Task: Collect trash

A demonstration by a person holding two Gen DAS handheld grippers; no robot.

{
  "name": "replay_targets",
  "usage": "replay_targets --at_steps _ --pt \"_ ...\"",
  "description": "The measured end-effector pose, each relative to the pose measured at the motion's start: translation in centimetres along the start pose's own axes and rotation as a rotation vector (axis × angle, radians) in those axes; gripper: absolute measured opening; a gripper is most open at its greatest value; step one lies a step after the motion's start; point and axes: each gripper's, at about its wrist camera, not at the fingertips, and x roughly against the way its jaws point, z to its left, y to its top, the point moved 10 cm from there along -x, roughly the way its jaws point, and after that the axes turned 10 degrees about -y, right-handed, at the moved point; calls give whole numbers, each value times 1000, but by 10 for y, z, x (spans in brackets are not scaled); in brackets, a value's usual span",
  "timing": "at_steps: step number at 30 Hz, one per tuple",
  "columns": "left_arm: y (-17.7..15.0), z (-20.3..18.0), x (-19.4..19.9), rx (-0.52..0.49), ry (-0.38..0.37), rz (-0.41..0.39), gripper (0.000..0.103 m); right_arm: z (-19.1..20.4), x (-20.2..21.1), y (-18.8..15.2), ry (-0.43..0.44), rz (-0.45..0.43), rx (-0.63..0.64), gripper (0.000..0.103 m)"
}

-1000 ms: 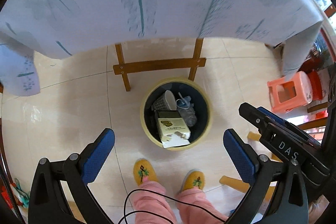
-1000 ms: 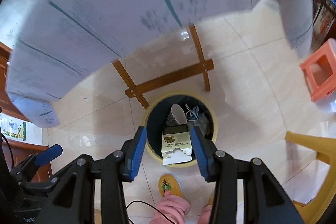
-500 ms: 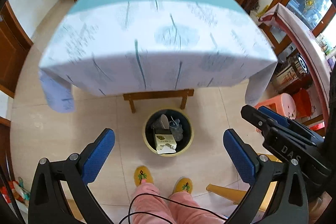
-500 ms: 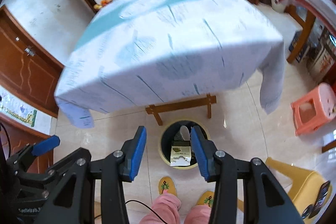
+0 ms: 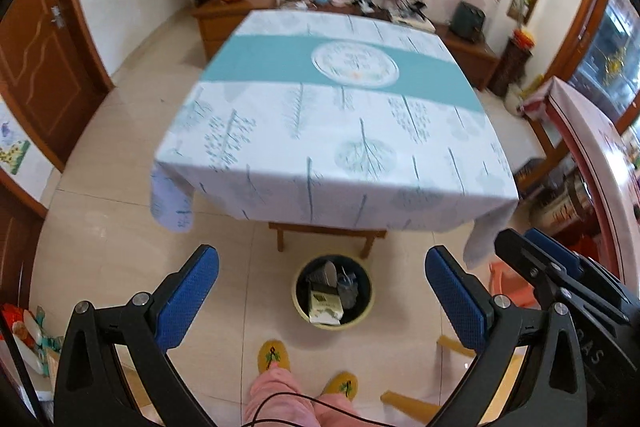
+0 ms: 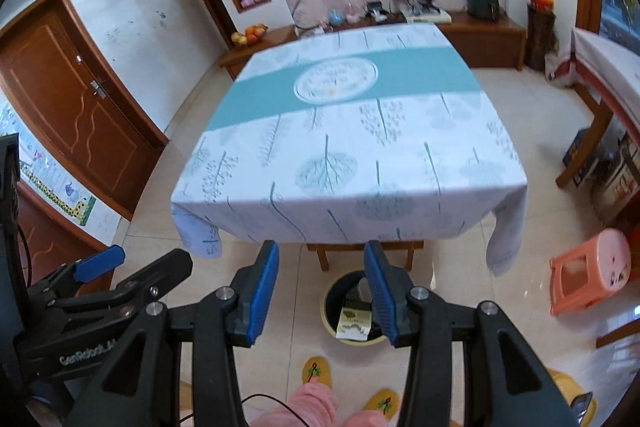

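Below the table's near edge, the trash bin point(image 5: 335, 291) is sitting nearly full; both the left gripper point(image 5: 320, 301) and right gripper point(image 6: 320, 291) are gaping empty, and the carton point(image 5: 326, 309) is risking spilling out.

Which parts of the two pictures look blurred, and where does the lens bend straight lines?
Left wrist view: the tablecloth print is smeared, while the left gripper stays sharp; the door frame bows outward. Right wrist view: the tablecloth's near edge is soft, and glare shines on the floor tiles.
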Motion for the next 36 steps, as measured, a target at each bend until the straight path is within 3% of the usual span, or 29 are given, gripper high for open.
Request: replay_targets --at_steps 15,36 --pt "29 -4 31 -14 69 -105 102 5 23 28 0 -89 15 45" --pt "38 -9 35 -41 92 -111 102 4 22 29 -20 -79 -4 45"
